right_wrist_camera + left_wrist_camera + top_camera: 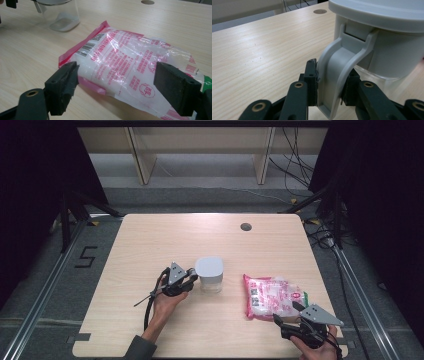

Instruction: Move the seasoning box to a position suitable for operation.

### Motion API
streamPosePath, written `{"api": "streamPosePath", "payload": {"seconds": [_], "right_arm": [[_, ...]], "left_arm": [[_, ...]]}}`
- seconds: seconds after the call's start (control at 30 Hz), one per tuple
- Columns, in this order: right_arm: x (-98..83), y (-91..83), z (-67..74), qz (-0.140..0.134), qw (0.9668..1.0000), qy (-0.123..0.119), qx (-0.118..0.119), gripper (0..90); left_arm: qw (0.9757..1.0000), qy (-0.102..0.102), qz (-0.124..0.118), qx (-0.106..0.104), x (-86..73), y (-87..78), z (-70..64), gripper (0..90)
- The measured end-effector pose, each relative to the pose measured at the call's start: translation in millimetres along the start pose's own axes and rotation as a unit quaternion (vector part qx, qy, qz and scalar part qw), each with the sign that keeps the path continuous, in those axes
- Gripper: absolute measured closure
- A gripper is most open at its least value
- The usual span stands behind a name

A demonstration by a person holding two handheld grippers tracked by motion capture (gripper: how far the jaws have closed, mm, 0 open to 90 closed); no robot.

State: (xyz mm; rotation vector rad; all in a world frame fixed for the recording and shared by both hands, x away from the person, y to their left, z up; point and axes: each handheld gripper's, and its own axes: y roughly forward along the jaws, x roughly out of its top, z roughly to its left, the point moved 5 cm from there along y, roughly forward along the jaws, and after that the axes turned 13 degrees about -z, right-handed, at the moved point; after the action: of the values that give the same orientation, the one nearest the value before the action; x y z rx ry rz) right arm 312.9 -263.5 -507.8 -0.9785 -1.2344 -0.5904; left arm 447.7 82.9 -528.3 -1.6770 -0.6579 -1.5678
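Observation:
A clear jar (pixel 210 285) with a grey lid (pixel 209 266) stands at the table's middle. In the left gripper view a grey side latch (pixel 337 67) hangs from the lid (pixel 382 12), and my left gripper (pixel 330 85) is shut on it, both pads pressing its sides. From above, the left gripper (pixel 192 277) sits against the jar's left side. A pink and clear plastic bag (pixel 272 295) lies flat to the right. My right gripper (pixel 120 82) stands open, its jaws wide on either side of the bag's (pixel 125 57) near end. It shows at the near right corner (pixel 287 313).
The wooden table (pixel 165 240) has a round cable hole (pixel 245 226) near its far edge. The jar's glass base (pixel 61 15) appears beyond the bag in the right gripper view. Cables lie on the floor at the far right, past the table edge.

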Motion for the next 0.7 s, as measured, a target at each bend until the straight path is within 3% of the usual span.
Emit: {"api": "streamPosePath", "payload": {"seconds": [0.17,0.2,0.3,0.4,0.43,0.63,0.7], "right_arm": [[-0.4,1.6,0.6,-0.001,1.0000,-0.005,0.000,20.5],[-0.6,1.8,0.5,0.000,1.0000,-0.006,0.002,20.5],[-0.1,0.7,1.8,0.002,1.0000,0.002,0.005,20.5],[-0.8,1.2,-0.3,0.002,1.0000,-0.009,-0.002,20.5],[-0.4,0.7,0.8,0.002,1.0000,-0.002,0.001,20.5],[-0.4,0.5,2.0,0.003,1.0000,0.000,0.007,20.5],[-0.2,0.5,2.4,0.002,1.0000,-0.003,0.007,20.5]], "left_arm": [[0.9998,0.002,-0.001,-0.018,-0.4,-1.9,-7.0,70.8],[0.9995,0.004,-0.001,-0.032,-0.3,-2.1,-12.6,70.8],[0.9989,0.004,0.001,-0.046,0.1,-2.6,-21.5,70.7],[0.9989,0.011,0.008,-0.045,1.4,-1.3,-24.1,71.0],[0.9989,0.000,0.007,-0.046,1.2,-1.0,-24.6,70.9],[0.9986,0.002,0.010,-0.052,1.1,-2.3,-23.8,70.3],[0.9980,-0.012,0.009,-0.061,1.9,-4.9,-21.8,66.8]]}}
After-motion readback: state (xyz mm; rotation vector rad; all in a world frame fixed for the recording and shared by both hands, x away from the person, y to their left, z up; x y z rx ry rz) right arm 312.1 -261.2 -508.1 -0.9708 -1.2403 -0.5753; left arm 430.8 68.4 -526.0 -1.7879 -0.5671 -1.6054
